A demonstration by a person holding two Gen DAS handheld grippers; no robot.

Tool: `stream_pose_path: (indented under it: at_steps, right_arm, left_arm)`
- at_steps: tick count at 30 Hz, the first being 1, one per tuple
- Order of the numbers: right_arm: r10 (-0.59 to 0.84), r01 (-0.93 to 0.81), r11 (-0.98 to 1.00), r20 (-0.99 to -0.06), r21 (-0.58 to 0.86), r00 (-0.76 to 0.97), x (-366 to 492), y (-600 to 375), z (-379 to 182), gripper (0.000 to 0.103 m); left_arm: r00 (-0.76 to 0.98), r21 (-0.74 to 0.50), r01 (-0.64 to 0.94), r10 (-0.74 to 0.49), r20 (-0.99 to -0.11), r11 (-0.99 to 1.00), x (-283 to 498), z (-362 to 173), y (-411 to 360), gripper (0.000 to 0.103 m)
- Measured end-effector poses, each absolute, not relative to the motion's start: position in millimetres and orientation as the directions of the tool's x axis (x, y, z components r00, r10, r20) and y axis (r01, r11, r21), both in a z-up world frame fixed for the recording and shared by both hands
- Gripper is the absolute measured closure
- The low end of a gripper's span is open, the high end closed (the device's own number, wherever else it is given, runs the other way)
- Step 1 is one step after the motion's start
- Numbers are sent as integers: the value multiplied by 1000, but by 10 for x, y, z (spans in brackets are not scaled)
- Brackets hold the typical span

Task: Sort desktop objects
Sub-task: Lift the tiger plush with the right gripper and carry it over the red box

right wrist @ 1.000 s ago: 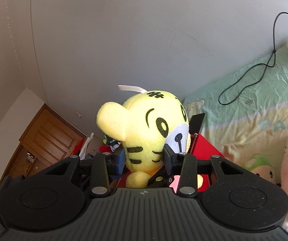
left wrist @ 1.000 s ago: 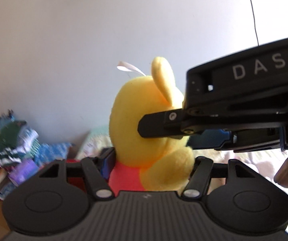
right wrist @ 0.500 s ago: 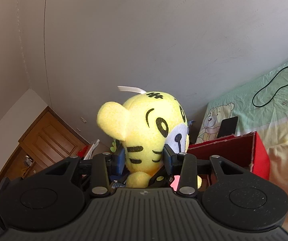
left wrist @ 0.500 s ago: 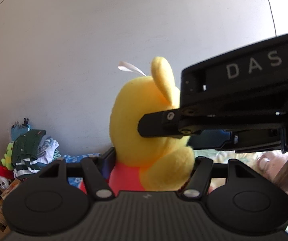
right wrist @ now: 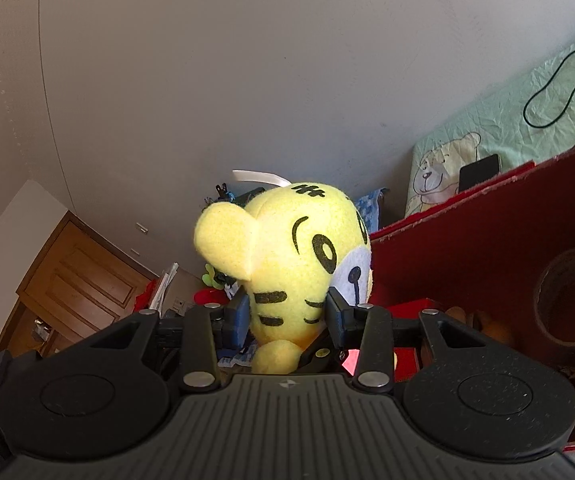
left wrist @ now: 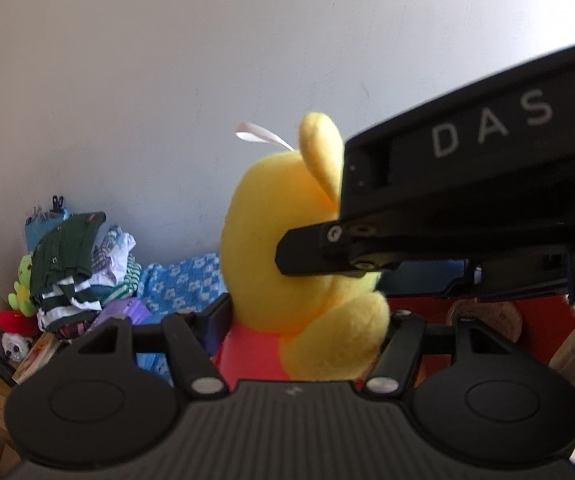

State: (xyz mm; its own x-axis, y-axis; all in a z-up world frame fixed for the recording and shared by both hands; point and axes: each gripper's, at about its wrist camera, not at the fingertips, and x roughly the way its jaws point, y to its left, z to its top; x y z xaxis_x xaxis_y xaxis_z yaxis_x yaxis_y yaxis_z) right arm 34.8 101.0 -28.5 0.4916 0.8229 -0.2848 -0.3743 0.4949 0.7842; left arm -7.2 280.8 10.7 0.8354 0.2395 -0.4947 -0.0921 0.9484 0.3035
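Grey wall filling both views. Both tools, left [left wrist: 307, 320] and right [right wrist: 287, 312], are clenching the tiger plush [right wrist: 299, 256]; red box [right wrist: 487, 248] at right is awaiting it, drop pending.

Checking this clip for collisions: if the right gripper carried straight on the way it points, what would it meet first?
Apart from the yellow tiger plush that the right gripper already clamps, probably the grey wall behind it; the red box sits right of that line. Depth is unclear.

White letters "DAS" readable on the black body of the right gripper [left wrist: 303, 256], seen from the left wrist camera.
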Motion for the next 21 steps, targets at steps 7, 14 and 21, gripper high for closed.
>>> stream_pose_path:
  at_steps: [7, 14, 21]
  right_arm:
    - [808, -328, 517, -324, 791, 492, 368, 1177, -373, 61]
    - [791, -247, 533, -374, 809, 484, 556, 1289, -572, 62]
    - [784, -210, 551, -415, 808, 463, 675, 1419, -716, 62]
  left_arm:
    - [818, 283, -70, 217, -533, 957, -57, -12, 2956, 35]
    - [788, 265, -50, 201, -582, 963, 24, -151, 2948, 36]
    - [756, 235, -46, 188, -627, 971, 124, -272, 3078, 36]
